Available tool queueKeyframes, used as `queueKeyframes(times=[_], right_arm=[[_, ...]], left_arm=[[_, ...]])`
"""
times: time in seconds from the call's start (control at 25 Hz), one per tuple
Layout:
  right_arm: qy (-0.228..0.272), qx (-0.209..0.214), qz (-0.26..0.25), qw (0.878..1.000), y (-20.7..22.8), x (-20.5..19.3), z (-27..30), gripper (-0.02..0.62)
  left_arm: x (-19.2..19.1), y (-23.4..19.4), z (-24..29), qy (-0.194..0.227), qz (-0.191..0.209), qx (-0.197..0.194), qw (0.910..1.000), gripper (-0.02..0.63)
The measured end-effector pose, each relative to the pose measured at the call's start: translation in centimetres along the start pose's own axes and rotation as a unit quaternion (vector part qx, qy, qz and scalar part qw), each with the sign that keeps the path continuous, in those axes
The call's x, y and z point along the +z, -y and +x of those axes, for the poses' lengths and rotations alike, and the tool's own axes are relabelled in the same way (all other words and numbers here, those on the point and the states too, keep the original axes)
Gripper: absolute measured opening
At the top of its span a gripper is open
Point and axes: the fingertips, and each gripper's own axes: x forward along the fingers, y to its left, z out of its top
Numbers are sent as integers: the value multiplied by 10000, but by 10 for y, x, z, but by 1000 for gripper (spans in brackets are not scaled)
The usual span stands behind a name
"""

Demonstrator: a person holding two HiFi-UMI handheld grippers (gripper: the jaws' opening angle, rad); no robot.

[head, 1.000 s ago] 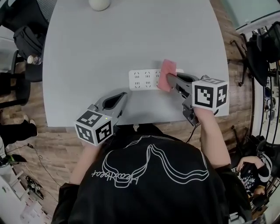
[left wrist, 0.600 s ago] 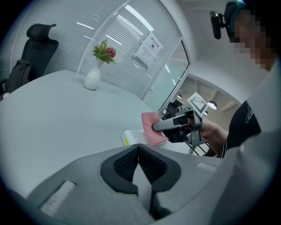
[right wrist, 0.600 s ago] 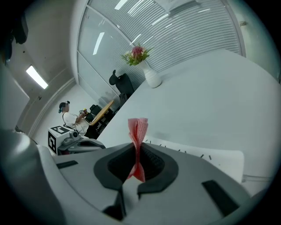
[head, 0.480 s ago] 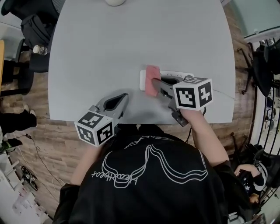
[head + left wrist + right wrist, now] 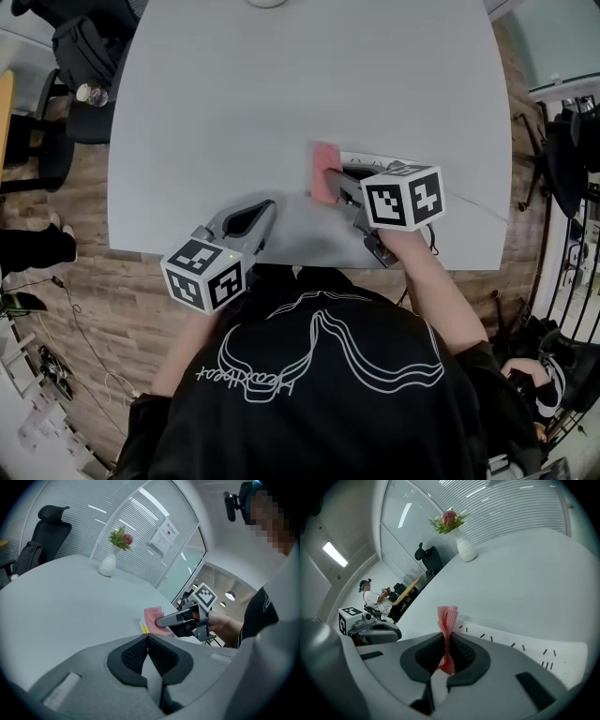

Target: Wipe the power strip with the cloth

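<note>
Between the jaws of the right gripper (image 5: 446, 652) sits the pink cloth (image 5: 448, 618), pinched tight along a fold so that its free end stands up past the tips. Under that free end lies the white power strip (image 5: 520, 645), its rows of dark slots running off to the right across the grey table (image 5: 281, 84). Seen from the head view, the cloth lies over the left end of the strip. The gripper's body and marker cube cover most of the rest, so only a thin white edge shows beyond them. The strip lies near the table's front edge, right of the middle.

The left gripper (image 5: 147, 643) has its jaws closed together with nothing between them. It hangs over the table's front edge, left of the strip and apart from it. Its camera catches the right gripper side-on, with the cloth down at the strip's end, where a small yellow label (image 5: 143, 628) shows.

Farther out, a white vase (image 5: 465, 549) with flowers stands at the far side of the table. A black office chair (image 5: 49, 527) stands off the table's left side. Wood floor (image 5: 84, 300) surrounds the table, and a seated person (image 5: 377, 601) shows small in the background of the right gripper view.
</note>
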Motion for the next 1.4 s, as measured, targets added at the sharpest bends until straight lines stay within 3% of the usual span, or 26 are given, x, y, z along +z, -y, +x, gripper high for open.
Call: queueKeyframes(times=[0.76,1.4], right_arm=[[-61,-299,54,9995,13,-3,-5,32],[272,-764,594,9949,58,-24,-51,34]], left_arm=[[2,-7,-1,21,-19,-46,10000,12],[-2,18,23,-180,210,-486,9984,12]])
